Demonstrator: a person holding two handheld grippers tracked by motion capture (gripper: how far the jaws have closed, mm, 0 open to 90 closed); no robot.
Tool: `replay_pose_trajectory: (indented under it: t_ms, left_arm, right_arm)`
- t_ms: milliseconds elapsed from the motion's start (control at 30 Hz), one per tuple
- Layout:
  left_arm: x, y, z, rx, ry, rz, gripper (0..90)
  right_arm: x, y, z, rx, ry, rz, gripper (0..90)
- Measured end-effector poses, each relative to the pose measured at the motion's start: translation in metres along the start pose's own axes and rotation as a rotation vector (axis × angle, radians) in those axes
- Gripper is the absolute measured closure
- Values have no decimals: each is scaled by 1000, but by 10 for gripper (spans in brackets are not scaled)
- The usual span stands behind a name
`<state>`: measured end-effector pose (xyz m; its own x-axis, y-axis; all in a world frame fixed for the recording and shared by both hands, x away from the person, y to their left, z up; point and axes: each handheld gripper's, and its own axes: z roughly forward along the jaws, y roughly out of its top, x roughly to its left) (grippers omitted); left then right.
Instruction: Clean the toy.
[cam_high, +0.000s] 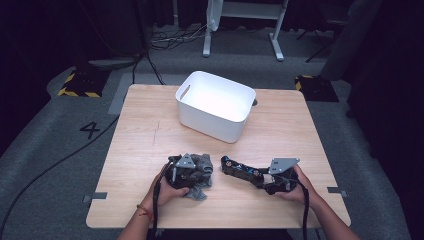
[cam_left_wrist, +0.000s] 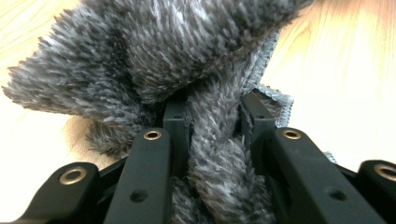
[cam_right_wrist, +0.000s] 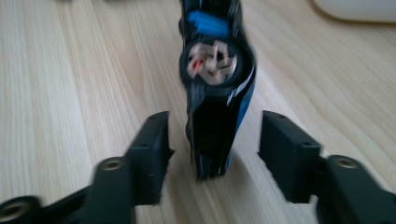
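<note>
Left gripper clamps grey cloth — right gripper gapes around black tool; white bin beyond.

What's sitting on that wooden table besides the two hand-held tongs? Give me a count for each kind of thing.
White plastic bin: 1
Grey fuzzy cloth, pinched in the left tongs: 1
Black and blue gadget, lying between the jaws of the open right tongs: 1
Total: 3
</note>
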<state>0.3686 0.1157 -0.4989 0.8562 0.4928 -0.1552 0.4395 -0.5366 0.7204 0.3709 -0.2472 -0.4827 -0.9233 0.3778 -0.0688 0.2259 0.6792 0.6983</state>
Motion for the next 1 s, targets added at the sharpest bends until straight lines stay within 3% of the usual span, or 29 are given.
replay_pose_trajectory:
  t_ms: [100,200,267,300,367,500,600,633,700,800,900,933,1000]
  left_arm:
    - [-1,1,3,-12,2,-16,693]
    - [-2,2,4,-12,14,-11,693]
    - [-3,3,5,-10,20,-15,693]
    - [-3,3,5,-7,24,-11,694]
    - [-5,5,4,15,37,6,697]
    - [-2,4,-2,42,42,8,700]
    - [4,-2,-12,55,37,-15,698]
    - [7,-4,-17,64,53,-25,694]
    - [10,-7,-21,58,68,-48,624]
    - [10,-12,-29,30,52,-61,471]
    - [8,-14,-37,-24,70,-98,265]
    - [7,-13,-41,-66,64,-109,204]
    - [5,-12,-45,-98,73,-106,165]
  right_arm:
    - [-4,8,1,-43,13,40,334]
    - [-6,18,6,-58,7,49,317]
    - [-6,23,13,-59,-2,50,358]
    - [-5,25,17,-59,7,47,409]
    - [-1,28,22,-42,-19,21,555]
    - [2,27,22,-35,-22,-1,582]
    - [-1,23,17,-30,-24,3,594]
    - [-2,21,15,-28,-25,5,623]
    - [-4,16,12,-20,-32,5,642]
    - [-8,8,7,-24,-32,23,661]
    - [-10,4,4,-30,-29,25,672]
    - [-11,4,3,-37,-24,30,670]
    - [-12,4,2,-53,-18,33,552]
